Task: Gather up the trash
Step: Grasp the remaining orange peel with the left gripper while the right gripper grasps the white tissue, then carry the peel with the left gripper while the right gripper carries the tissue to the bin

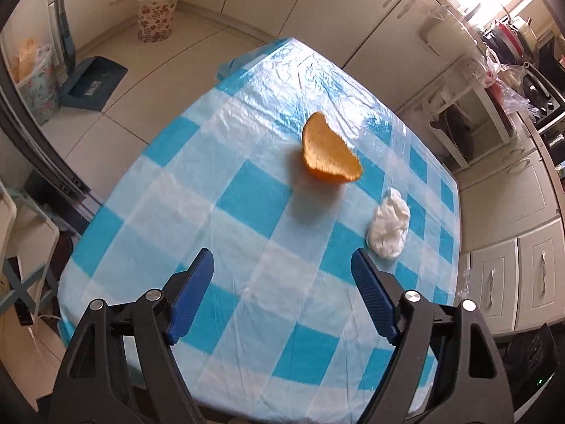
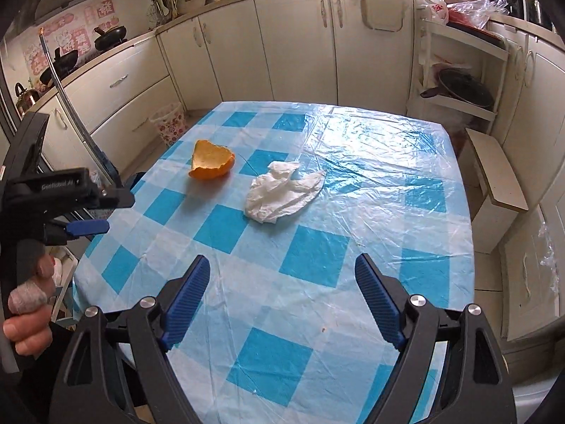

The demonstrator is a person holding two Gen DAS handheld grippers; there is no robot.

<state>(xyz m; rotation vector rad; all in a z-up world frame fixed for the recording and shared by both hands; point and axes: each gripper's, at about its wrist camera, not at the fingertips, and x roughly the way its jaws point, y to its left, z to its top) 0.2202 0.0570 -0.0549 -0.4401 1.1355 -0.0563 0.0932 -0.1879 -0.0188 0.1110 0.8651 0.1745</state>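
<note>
An orange peel (image 1: 330, 152) lies cupped on the blue-and-white checked tablecloth (image 1: 247, 233); it also shows in the right wrist view (image 2: 211, 160). A crumpled white tissue (image 1: 388, 224) lies to its right, also in the right wrist view (image 2: 282, 192). My left gripper (image 1: 282, 265) is open and empty, above the table short of the peel. My right gripper (image 2: 282, 272) is open and empty, above the table near its front edge, short of the tissue. The left gripper also shows at the left edge of the right wrist view (image 2: 88, 212), held in a hand.
A floral waste bin (image 1: 156, 14) stands on the floor beyond the table's far left corner, also in the right wrist view (image 2: 169, 122). A dustpan (image 1: 93, 83) with a long handle stands left of the table. Kitchen cabinets (image 2: 300, 46) and a white shelf unit (image 2: 459, 81) ring the room.
</note>
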